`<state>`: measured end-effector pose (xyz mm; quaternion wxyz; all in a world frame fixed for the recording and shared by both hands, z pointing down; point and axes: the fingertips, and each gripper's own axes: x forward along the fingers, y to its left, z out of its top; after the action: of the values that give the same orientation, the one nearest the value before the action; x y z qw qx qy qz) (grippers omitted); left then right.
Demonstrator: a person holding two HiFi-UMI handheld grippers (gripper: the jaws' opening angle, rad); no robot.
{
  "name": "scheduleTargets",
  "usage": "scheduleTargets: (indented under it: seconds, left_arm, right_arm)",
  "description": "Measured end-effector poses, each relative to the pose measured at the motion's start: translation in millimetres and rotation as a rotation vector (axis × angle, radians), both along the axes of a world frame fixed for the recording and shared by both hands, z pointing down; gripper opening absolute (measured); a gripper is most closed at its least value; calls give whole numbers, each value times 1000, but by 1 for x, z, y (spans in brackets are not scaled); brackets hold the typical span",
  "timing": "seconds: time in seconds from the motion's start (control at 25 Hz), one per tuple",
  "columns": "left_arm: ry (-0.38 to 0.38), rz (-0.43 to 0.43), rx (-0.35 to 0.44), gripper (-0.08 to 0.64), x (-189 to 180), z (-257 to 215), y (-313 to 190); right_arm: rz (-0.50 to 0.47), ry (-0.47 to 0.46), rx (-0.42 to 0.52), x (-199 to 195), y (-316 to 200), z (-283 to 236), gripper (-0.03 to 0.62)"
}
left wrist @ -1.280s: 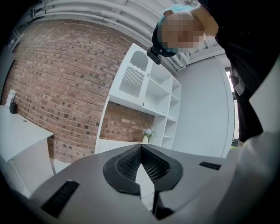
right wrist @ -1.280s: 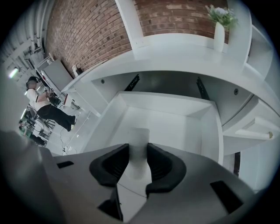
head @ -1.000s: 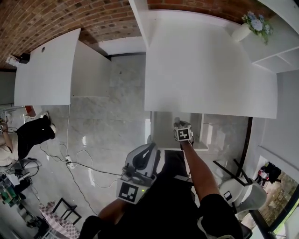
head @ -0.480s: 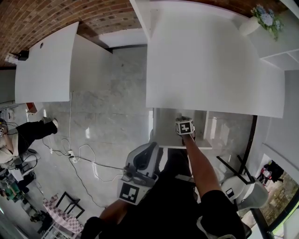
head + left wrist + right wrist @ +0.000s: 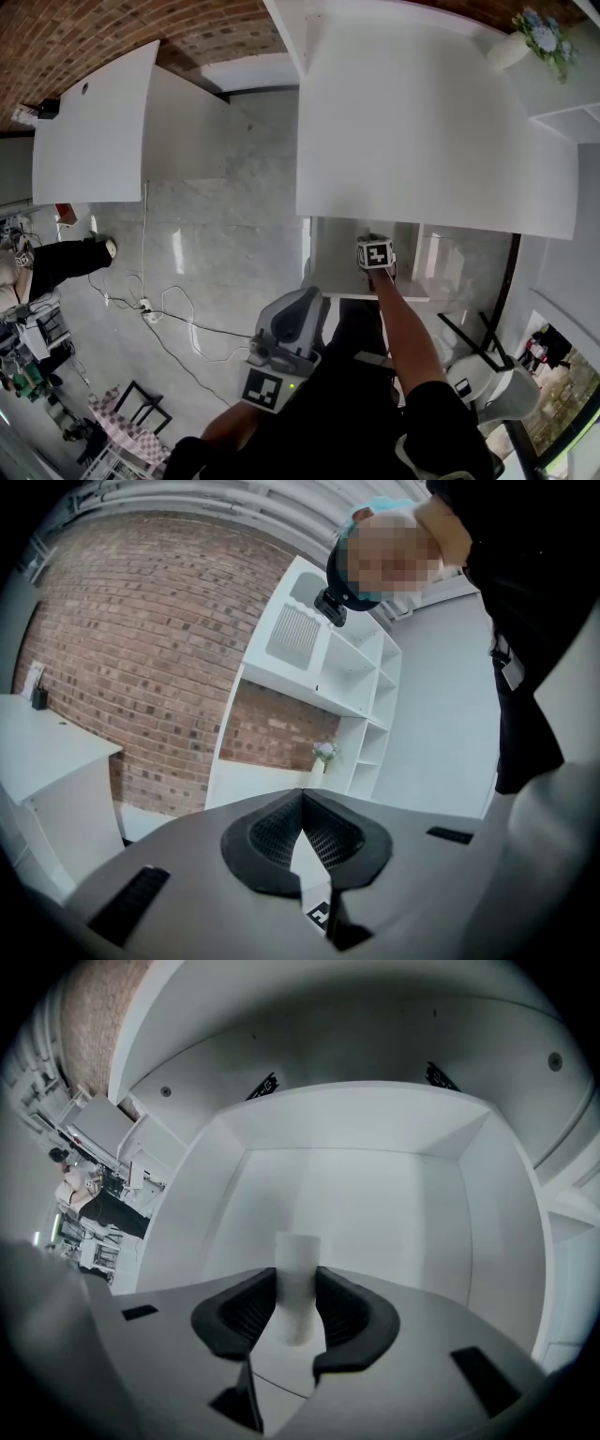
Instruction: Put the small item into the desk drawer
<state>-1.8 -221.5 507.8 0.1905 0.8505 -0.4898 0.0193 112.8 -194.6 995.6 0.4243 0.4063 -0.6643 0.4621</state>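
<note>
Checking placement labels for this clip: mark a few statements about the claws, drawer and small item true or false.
1. The right claw is inside the open white desk drawer. True.
2. The left claw holds the small white cylinder. False: it is shut and empty; the cylinder sits between the right claw's opening jaws.
3. A red brick wall stands behind the white desk. True.
4. The drawer is full of papers. False: only the cylinder shows in it.

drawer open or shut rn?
Open. In the right gripper view the drawer shows its inner floor and walls; in the head view it juts out from under the desk.
</note>
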Motion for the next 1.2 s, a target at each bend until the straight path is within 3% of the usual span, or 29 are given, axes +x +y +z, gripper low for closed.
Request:
scheduleTargets:
  seconds: [0.72,1.04,1.2]
  left_arm:
    - [24,10,25,23,5,-12,8]
    - [71,20,78,23,-5,-45,23]
    - [53,57,125,23,-12,-53,31]
  right_arm:
    - [87,-16,-26,8,3,-13,181]
    - [101,-53,66,7,6,-85,68]
    - [84,-84,141,10,6,-128,31]
